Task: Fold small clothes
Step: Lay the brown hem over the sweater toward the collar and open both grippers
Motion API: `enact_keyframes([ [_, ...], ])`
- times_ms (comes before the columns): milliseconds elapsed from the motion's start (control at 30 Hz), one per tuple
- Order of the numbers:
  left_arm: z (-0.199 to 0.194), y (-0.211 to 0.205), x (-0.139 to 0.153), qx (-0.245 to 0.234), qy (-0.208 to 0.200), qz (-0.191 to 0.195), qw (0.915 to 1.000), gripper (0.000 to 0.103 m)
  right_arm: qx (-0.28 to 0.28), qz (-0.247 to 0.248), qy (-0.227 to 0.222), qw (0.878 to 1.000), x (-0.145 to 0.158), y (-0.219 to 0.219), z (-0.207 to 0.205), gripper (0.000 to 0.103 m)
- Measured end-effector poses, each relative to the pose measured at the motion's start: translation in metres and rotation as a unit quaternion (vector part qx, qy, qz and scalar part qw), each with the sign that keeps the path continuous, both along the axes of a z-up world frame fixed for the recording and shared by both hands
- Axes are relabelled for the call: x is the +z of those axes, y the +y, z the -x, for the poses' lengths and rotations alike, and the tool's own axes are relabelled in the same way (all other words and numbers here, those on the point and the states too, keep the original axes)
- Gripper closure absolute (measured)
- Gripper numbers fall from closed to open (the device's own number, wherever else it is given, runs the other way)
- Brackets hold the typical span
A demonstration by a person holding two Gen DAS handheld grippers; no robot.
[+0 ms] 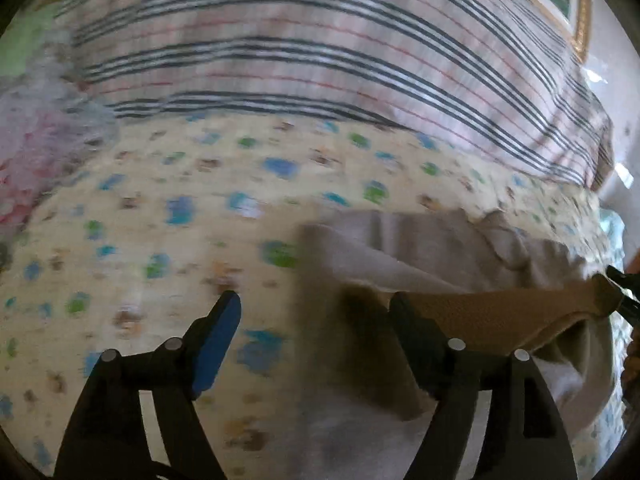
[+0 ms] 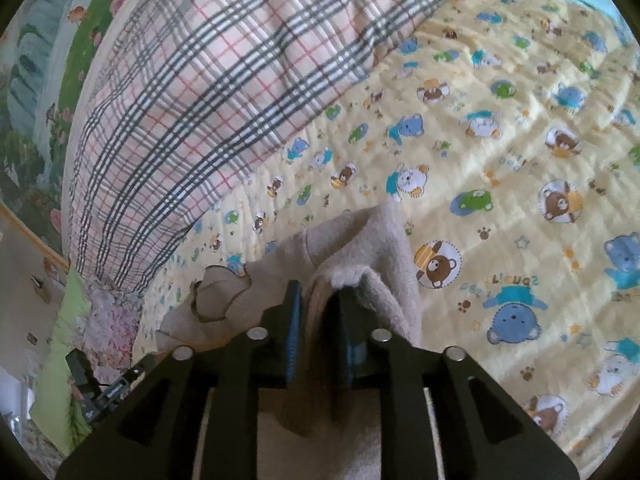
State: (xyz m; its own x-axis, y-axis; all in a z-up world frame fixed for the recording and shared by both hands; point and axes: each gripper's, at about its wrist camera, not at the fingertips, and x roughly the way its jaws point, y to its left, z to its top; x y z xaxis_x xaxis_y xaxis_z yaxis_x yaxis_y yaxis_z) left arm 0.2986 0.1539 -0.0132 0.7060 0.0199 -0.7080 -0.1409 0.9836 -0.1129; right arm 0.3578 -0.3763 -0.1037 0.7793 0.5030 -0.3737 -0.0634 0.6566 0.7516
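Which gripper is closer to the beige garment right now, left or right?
Right. The right gripper is shut on the beige garment. The left gripper is open, with the cloth against only one of its fingers.

A pale yellow quilted bear-print bedsheet (image 2: 500,152) covered the bed; a pink-and-grey plaid pillow (image 2: 192,92) lay along its far edge.
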Motion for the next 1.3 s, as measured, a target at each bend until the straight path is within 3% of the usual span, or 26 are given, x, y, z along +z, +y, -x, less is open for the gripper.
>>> enact_keyframes([
  [67, 0.009, 0.007, 0.008, -0.001, -0.003, 0.016, 0.9999, 0.033, -0.022, 0.001, -0.016, 1.0, 0.007, -0.008, 0.01, 0.055],
  [100, 0.014, 0.005, 0.013, -0.013, -0.008, 0.024, 0.9996, 0.038, -0.024, -0.002, -0.02, 1.0, 0.01, -0.01, 0.014, 0.055],
  [200, 0.035, -0.03, 0.029, -0.09, -0.02, 0.012, 0.9957, 0.038, -0.003, 0.0, -0.046, 0.999, 0.027, -0.003, 0.029, 0.055],
  [267, 0.048, -0.056, 0.031, -0.145, -0.013, 0.009, 0.9893, 0.038, 0.046, 0.016, -0.073, 0.996, 0.041, 0.017, 0.041, 0.055],
  [300, 0.057, -0.077, 0.03, -0.189, -0.007, 0.01, 0.9819, 0.038, 0.071, 0.024, -0.085, 0.994, 0.045, 0.026, 0.046, 0.055],
  [367, 0.065, -0.102, 0.024, -0.229, 0.006, 0.003, 0.9733, 0.036, 0.141, 0.047, -0.108, 0.983, 0.051, 0.055, 0.056, 0.055],
  [467, 0.061, -0.132, 0.006, -0.261, 0.04, -0.003, 0.9644, 0.036, 0.232, 0.053, -0.103, 0.966, 0.043, 0.096, 0.061, 0.055],
  [567, 0.039, -0.137, -0.005, -0.251, 0.058, -0.006, 0.9663, 0.037, 0.271, 0.07, -0.073, 0.957, 0.029, 0.122, 0.051, 0.055],
  [633, 0.022, -0.131, -0.013, -0.236, 0.071, 0.004, 0.9691, 0.038, 0.27, 0.092, -0.054, 0.957, 0.022, 0.131, 0.042, 0.055],
  [767, -0.007, -0.124, -0.027, -0.209, 0.087, -0.015, 0.9739, 0.038, 0.275, 0.147, -0.018, 0.95, 0.01, 0.15, 0.014, 0.055],
  [867, -0.031, -0.121, -0.035, -0.195, 0.093, -0.046, 0.9753, 0.036, 0.264, 0.176, 0.001, 0.948, 0.005, 0.154, -0.012, 0.057],
  [967, -0.056, -0.119, -0.034, -0.17, 0.082, -0.079, 0.9788, 0.036, 0.203, 0.234, 0.003, 0.951, 0.01, 0.155, -0.04, 0.057],
  [1033, -0.077, -0.111, -0.033, -0.126, 0.081, -0.11, 0.9826, 0.039, 0.169, 0.227, 0.006, 0.959, 0.012, 0.147, -0.058, 0.057],
  [1100, -0.1, -0.095, -0.031, -0.094, 0.081, -0.096, 0.9877, 0.041, 0.113, 0.219, 0.015, 0.969, 0.015, 0.131, -0.075, 0.057],
  [1200, -0.12, -0.078, -0.029, -0.057, 0.08, -0.093, 0.9908, 0.041, 0.071, 0.17, 0.02, 0.983, 0.016, 0.107, -0.086, 0.057],
  [1300, -0.119, -0.067, -0.024, -0.038, 0.076, -0.077, 0.9934, 0.047, 0.041, 0.146, 0.01, 0.988, 0.023, 0.093, -0.075, 0.057],
])
